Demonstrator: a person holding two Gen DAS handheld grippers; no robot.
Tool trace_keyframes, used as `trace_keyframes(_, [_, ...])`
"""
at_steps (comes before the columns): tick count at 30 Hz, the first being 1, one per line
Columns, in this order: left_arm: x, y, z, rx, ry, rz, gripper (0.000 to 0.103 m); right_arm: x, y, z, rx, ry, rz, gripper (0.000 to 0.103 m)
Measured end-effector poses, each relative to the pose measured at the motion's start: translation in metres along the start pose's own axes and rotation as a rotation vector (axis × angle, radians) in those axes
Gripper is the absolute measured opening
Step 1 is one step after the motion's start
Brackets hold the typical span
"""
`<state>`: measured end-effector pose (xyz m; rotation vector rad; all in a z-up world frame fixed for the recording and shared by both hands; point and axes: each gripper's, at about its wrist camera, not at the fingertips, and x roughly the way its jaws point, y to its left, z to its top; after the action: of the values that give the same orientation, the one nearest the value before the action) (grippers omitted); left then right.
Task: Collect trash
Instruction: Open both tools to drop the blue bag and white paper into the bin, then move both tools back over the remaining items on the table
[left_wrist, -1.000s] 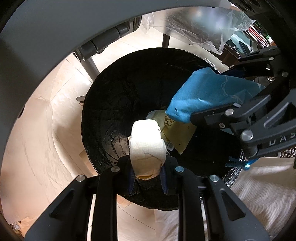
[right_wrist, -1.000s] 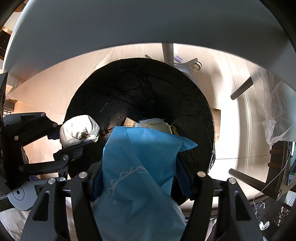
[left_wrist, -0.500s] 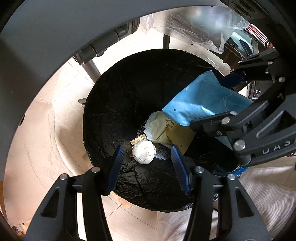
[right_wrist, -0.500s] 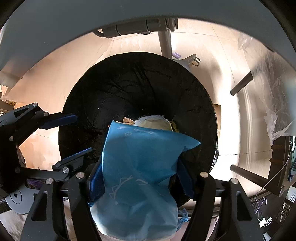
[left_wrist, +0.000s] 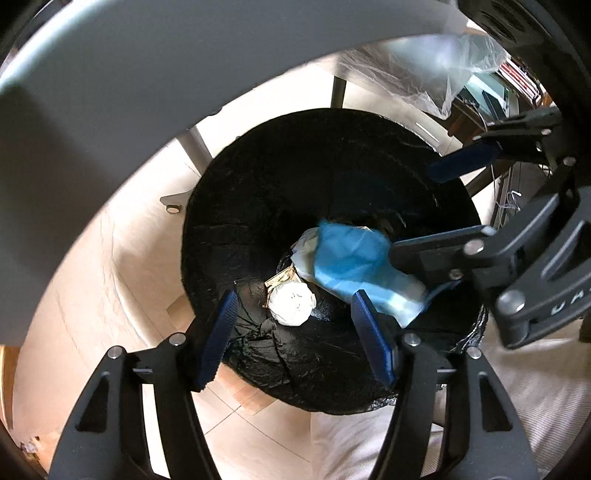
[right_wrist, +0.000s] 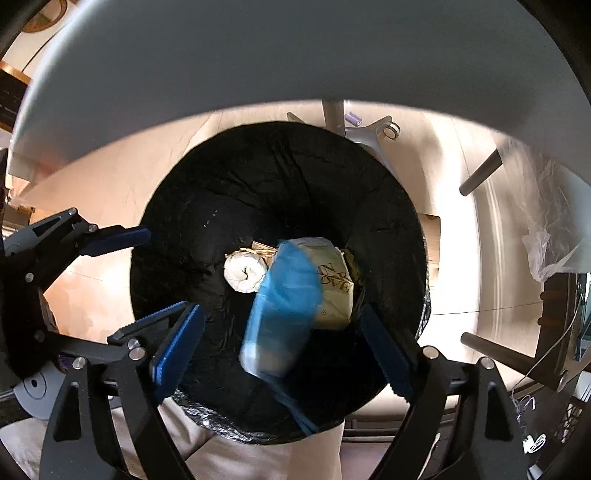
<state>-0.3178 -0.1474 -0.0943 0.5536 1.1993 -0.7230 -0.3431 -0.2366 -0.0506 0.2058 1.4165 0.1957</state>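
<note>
Black-lined bin (right_wrist: 229, 192): holds white paper wad (right_wrist: 245, 272), cream printed bag (right_wrist: 330, 284), blue bag (right_wrist: 284, 314) blurred, apparently dropping in. Left gripper (left_wrist: 295, 332) and right gripper (right_wrist: 282, 347): jaws opening, nothing between them. Both loads look deposited; remaining trash not visible.

Left gripper (left_wrist: 293, 328): I have it pointed steeply down over the black-lined bin (left_wrist: 258, 206), above the bin's near rim, jaws opening, nothing between the blue pads. Right gripper (right_wrist: 280, 343): beside the left, also steeply down over the bin's near rim, jaws opening, pads pressing on nothing.
</note>
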Motion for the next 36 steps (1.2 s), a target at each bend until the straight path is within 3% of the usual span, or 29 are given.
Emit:
trace_keyframes(8, [-0.045, 0.002, -0.005, -0.004, -0.082, 0.001, 0.065, -0.048, -0.002, -0.014, 0.020, -0.084, 0.025, 0.085])
trace_keyframes(12, [-0.083, 0.002, -0.005, 0.002, -0.163, -0.007, 0.066, -0.097, 0.002, -0.023, -0.014, -0.190, 0.024, 0.085])
trace_keyframes(14, [-0.105, 0.001, -0.004, 0.003, -0.219, -0.005, 0.073, -0.116, 0.004, -0.023, -0.024, -0.242, 0.020, 0.086])
trace_keyframes(19, [-0.158, 0.015, 0.006, -0.044, -0.386, 0.009, 0.090, -0.172, 0.011, -0.015, -0.054, -0.460, 0.021, 0.094])
trace_keyframes(23, [-0.186, 0.036, 0.024, -0.128, -0.491, 0.079, 0.099, -0.212, 0.019, -0.003, -0.079, -0.667, -0.003, 0.099])
trace_keyframes(27, [-0.203, 0.057, 0.039, -0.174, -0.573, 0.129, 0.101, -0.239, 0.028, 0.010, -0.126, -0.833, -0.089, 0.099])
trace_keyframes(31, [-0.199, 0.067, 0.059, -0.197, -0.586, 0.182, 0.101, -0.240, 0.038, 0.039, -0.093, -0.785, -0.231, 0.099])
trace_keyframes(33, [-0.191, 0.069, 0.068, -0.196, -0.568, 0.216, 0.101, -0.238, 0.040, 0.050, -0.118, -0.782, -0.238, 0.099])
trace_keyframes(36, [-0.179, 0.077, 0.076, -0.195, -0.529, 0.205, 0.101, -0.237, 0.039, 0.063, -0.116, -0.767, -0.238, 0.099])
